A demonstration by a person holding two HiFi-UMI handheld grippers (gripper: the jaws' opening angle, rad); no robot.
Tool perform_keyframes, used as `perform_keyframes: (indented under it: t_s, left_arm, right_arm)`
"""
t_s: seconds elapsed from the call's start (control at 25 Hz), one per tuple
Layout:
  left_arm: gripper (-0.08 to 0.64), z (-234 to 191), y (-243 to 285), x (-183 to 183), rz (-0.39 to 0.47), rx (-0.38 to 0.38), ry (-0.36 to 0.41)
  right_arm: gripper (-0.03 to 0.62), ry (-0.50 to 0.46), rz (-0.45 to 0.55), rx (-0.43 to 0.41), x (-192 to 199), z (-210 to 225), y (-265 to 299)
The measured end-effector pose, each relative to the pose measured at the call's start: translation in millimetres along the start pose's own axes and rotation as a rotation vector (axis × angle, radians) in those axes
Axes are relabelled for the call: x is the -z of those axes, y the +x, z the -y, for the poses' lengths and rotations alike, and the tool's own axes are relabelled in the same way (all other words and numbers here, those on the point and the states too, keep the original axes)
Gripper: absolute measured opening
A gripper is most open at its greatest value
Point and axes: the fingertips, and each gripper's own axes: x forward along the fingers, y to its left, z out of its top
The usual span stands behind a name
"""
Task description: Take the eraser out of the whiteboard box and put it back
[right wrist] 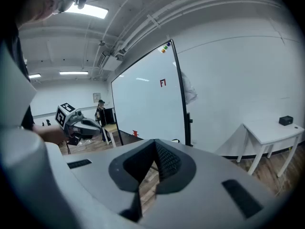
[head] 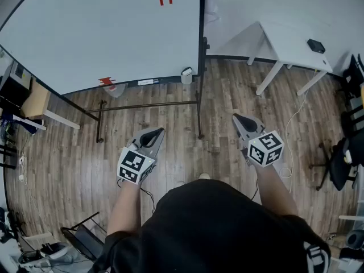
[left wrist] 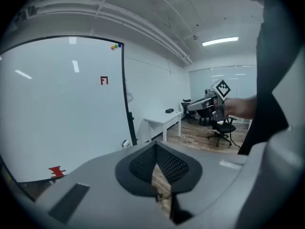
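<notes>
The whiteboard (head: pixel 102 33) stands on the wood floor (head: pixel 187 158). Well short of it hover the left hand-held gripper (head: pixel 153 134) and the right hand-held gripper (head: pixel 240 120), each with jaws pressed together on nothing. A small white box (head: pixel 186 75) sits at the right end of the tray (head: pixel 168 79); its contents, eraser included, are too small to tell.

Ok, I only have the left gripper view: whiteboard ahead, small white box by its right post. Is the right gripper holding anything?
Observer: No. The right gripper has its jaws together, with nothing between them.
Operator: What lies along the tray under the board?
Observer: In the head view, a red item sits at the left, a white strip in the middle and the white box at the right end.
Operator: Are we at the board yet?
Observer: No. The left gripper and the right one both hover over the wooden floor, short of the stand.
</notes>
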Motion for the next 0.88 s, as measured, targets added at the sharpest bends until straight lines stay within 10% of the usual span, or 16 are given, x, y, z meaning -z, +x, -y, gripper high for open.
perform_keyframes:
  t_s: [0.88]
  left_arm:
    - [0.011, 29, 46, -11, 0.012, -0.049, -0.105]
  right_arm:
    - [-0.005, -0.009, -0.046, -0.063, 33, 59, -5]
